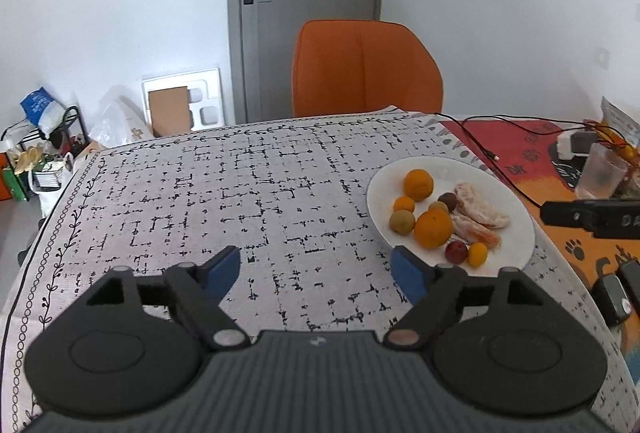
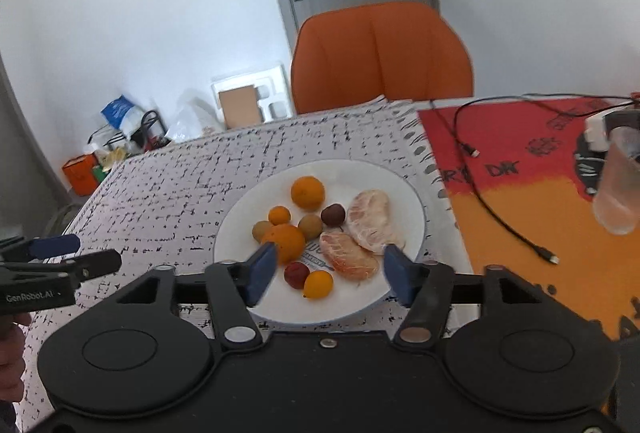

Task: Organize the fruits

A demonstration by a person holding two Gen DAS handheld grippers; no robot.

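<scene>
Round white ceramic plate (image 2: 404,193) on the black-and-white patterned tablecloth (image 1: 240,193) holds oranges, small green and dark red fruits, and two peeled pale citrus halves (image 2: 370,219). Right gripper (image 2: 330,273) above plate's near edge, jaws spread, nothing between. Left gripper (image 1: 316,273) over bare cloth beside plate, jaws spread, empty.

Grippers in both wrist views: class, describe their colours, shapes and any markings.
Each gripper, left and right, is black plastic with two round discs, silver pivot pins and a ribbed body. The fingertips carry blue pads. The left one's side reads "GenRobot.AI" in white.
</scene>
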